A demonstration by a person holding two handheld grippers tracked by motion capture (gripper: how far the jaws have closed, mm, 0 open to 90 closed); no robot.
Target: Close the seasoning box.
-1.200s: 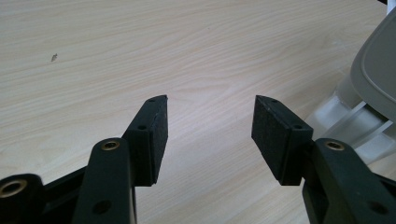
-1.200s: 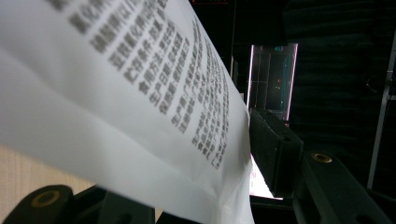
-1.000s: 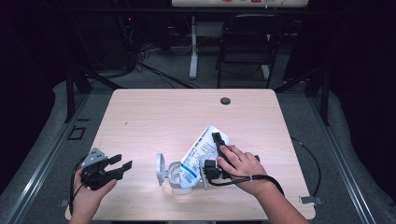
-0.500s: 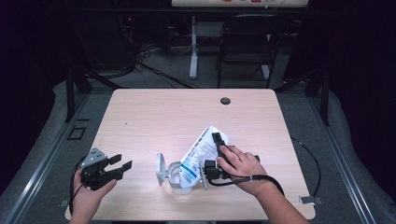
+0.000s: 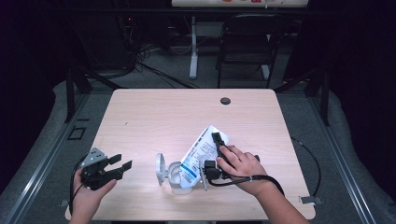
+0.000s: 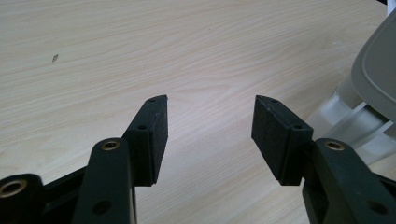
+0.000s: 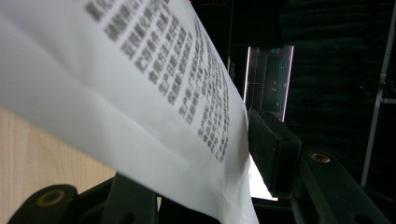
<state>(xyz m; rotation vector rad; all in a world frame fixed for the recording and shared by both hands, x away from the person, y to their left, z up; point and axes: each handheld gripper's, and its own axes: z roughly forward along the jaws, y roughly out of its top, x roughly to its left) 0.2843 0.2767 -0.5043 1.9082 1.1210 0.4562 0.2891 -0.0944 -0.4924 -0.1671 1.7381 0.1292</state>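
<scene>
Pouch (image 5: 201, 150) stays pinched in right gripper (image 5: 215, 154); nothing moved.

a black chair (image 5: 250, 44) and tangled cables (image 5: 144, 56) stand behind the wooden table (image 5: 154, 112).

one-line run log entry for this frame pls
left gripper: open, idle on table's near-left | right gripper: shut on white bag | clear container: lid open, beside bag
</scene>
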